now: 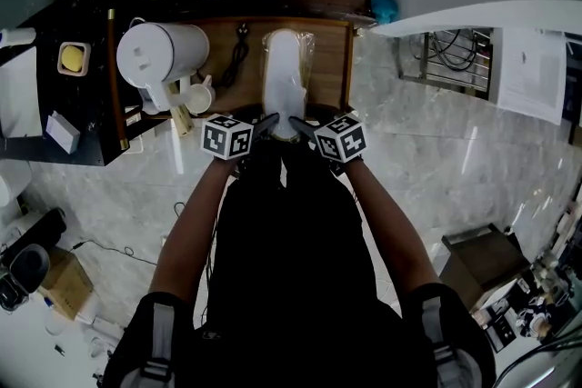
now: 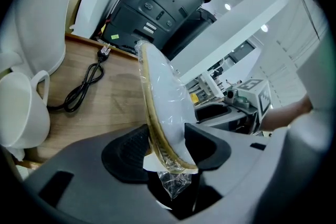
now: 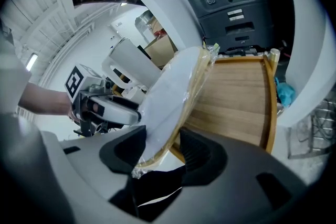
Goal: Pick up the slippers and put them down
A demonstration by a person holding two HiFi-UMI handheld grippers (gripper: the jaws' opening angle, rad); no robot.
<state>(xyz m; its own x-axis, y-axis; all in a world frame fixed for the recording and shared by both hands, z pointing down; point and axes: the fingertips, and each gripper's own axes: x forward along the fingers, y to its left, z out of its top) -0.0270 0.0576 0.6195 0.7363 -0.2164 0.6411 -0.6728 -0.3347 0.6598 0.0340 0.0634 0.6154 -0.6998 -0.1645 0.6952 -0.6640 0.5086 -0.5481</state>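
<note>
Head view: the bagged slippers [image 1: 285,82] lie lengthways over the wooden tray [image 1: 329,59], near end toward the person. A kettle [image 1: 162,54] and mugs [image 1: 198,94] stand to the left, with a black cable [image 1: 238,59] on the tray beside them.
Left gripper [image 2: 167,147]: jaws drawn in on the near end of the slippers, which sit edge-on between them, a pad pressing each face.
Right gripper [image 3: 160,147]: clamped on the same near end from the other side, just beside the left one.
Contact with tray: far tip is close to the wood; touching or clear cannot be told.
Handling, judged: light, soft, thin-soled, likely to sag when held by one end. The clear film looks slippery and hangs loose at the heel.
Hold point, judged: through the film onto the firm sole edge, not the loose bag tail.
Risk, judged: film sliding within the pads at set-down.
</note>
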